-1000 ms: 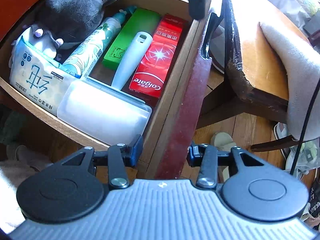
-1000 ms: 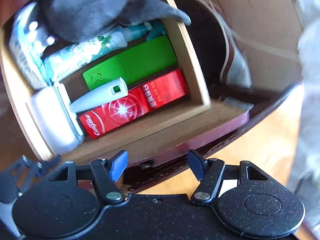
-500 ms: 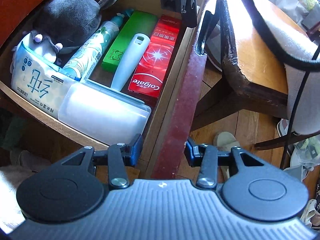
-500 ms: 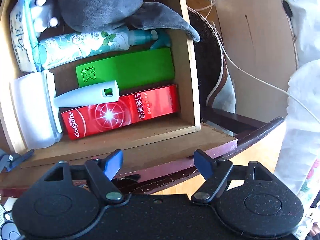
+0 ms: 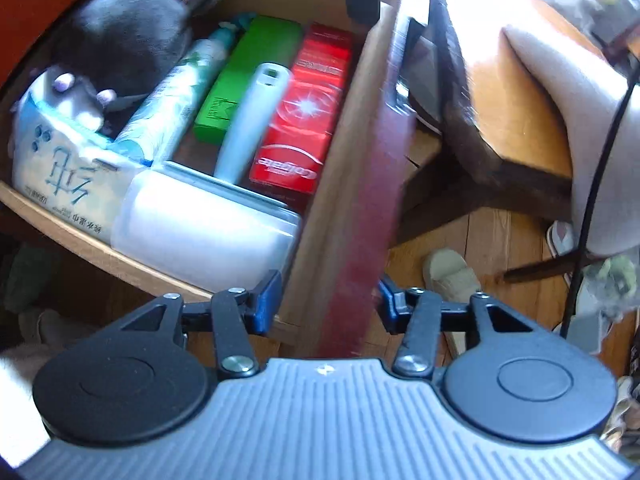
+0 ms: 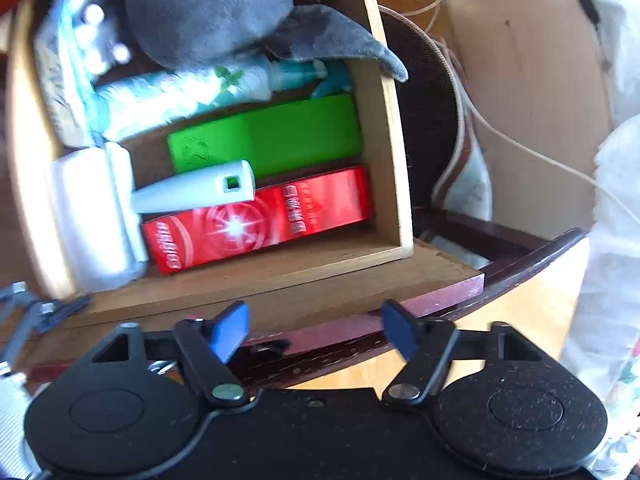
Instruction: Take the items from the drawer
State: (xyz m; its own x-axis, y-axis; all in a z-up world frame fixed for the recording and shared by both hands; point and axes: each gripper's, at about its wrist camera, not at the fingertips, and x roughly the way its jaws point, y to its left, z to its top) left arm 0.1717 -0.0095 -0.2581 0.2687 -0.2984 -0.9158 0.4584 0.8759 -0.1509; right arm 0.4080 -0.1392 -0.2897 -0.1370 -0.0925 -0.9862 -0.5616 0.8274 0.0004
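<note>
We find the drawer (image 6: 256, 280) pulled out and full: toothpaste box (image 6: 256, 220) along its front wall, green box (image 6: 272, 136) behind it, plush toy (image 5: 120, 40) at the back. Both left gripper (image 5: 326, 300) and right gripper (image 6: 314, 330) hover at the front edge, fingers spread and empty, presumably ready to pick.

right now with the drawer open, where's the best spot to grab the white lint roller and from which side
Probably the tapered handle, from above, jaws across its width. It lies on top of the red toothpaste box and green box, exposed. The wide roller head sits against the drawer wall, leaving little room for fingers.
</note>
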